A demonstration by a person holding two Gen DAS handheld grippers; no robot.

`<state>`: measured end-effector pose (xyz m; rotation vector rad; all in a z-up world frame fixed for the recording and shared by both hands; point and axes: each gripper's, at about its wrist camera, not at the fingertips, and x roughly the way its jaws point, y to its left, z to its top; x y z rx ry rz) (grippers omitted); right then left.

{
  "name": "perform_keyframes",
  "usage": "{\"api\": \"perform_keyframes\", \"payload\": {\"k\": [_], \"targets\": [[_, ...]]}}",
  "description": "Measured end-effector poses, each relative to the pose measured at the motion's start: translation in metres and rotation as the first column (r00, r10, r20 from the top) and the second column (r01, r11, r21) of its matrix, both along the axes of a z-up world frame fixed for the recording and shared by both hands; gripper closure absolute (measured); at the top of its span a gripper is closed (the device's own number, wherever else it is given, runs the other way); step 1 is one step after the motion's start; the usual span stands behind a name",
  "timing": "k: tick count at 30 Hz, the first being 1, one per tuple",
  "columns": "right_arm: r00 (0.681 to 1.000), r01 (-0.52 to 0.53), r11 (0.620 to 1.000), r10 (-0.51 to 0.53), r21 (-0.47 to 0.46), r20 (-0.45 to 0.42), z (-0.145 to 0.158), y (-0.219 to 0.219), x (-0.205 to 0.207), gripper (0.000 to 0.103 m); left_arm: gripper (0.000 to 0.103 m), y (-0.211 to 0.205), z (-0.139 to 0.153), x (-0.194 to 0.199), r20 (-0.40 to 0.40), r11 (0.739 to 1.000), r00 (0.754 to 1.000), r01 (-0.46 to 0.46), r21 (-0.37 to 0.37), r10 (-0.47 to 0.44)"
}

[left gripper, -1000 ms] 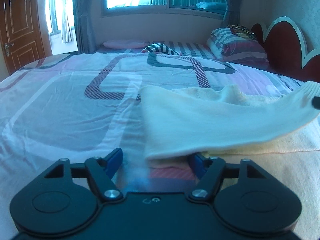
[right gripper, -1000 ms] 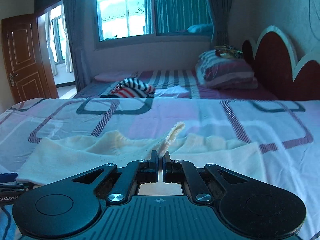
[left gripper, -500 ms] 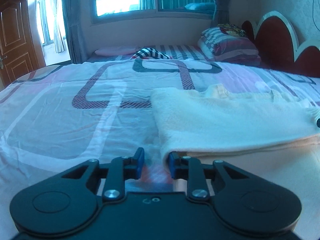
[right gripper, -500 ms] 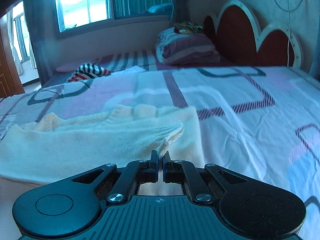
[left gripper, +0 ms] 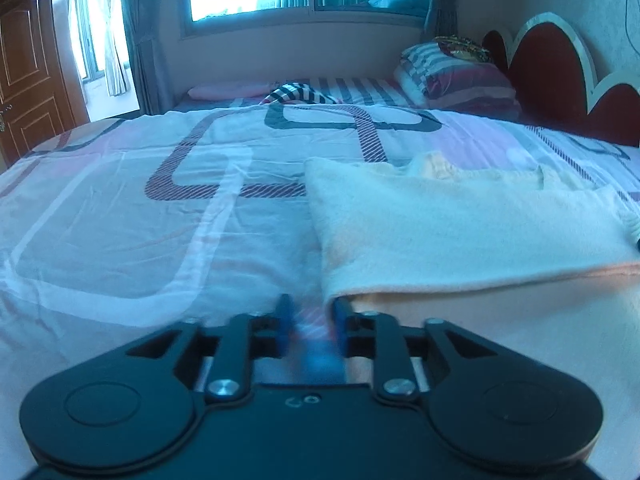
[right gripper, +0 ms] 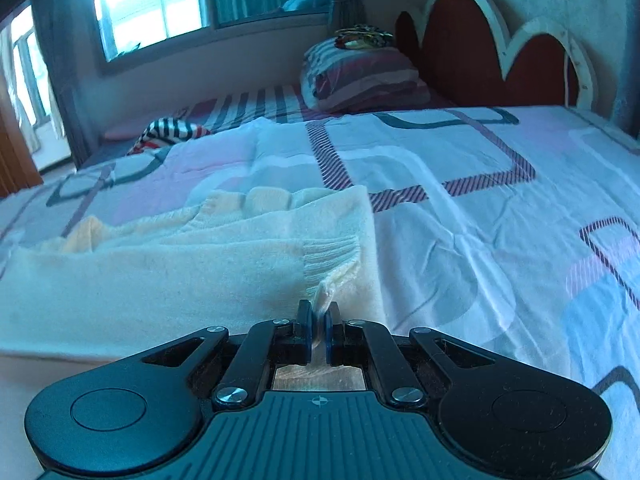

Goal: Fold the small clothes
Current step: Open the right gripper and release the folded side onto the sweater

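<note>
A cream knitted garment (left gripper: 460,232) lies on the bed, its sleeve folded across the body. It also shows in the right wrist view (right gripper: 180,272). My left gripper (left gripper: 310,316) is open, with a narrow gap and nothing between its blue pads; it sits at the garment's near left folded corner, the right finger touching the cloth edge. My right gripper (right gripper: 318,322) is shut on the ribbed cuff (right gripper: 334,264) of the sleeve, low over the garment's right side.
The bed sheet (left gripper: 120,220) has grey and striped rectangle patterns. A striped cloth (left gripper: 300,94) and a stack of pillows (left gripper: 456,76) lie at the far end. A red headboard (right gripper: 500,52) stands at the right, a wooden door (left gripper: 28,80) at the far left.
My right gripper carried the cuff across and down onto the garment, laying the sleeve flat. My left gripper narrowed its opening and stayed at the left corner.
</note>
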<state>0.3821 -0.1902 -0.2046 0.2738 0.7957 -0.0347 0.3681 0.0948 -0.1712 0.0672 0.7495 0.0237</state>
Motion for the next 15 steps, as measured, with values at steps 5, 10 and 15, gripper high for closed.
{"api": "perform_keyframes", "payload": {"k": [5,10,15], "targets": [[0.998,0.053,0.998,-0.052,-0.020,0.038,0.014,-0.011,-0.012,0.099,0.076,0.016,0.014,-0.013,-0.008,0.996,0.999,-0.032,-0.086,0.032],[0.994,0.041,0.998,-0.035,-0.053,0.103,0.032,-0.006,-0.008,0.094,0.074,0.001,0.029,-0.001,0.023,0.991,1.000,0.015,-0.135,-0.012],[0.994,-0.043,0.998,0.048,-0.054,0.094,0.028,0.019,0.007,0.063,0.073,-0.032,0.027,0.032,0.037,0.988,0.997,0.073,-0.135,-0.069]]}}
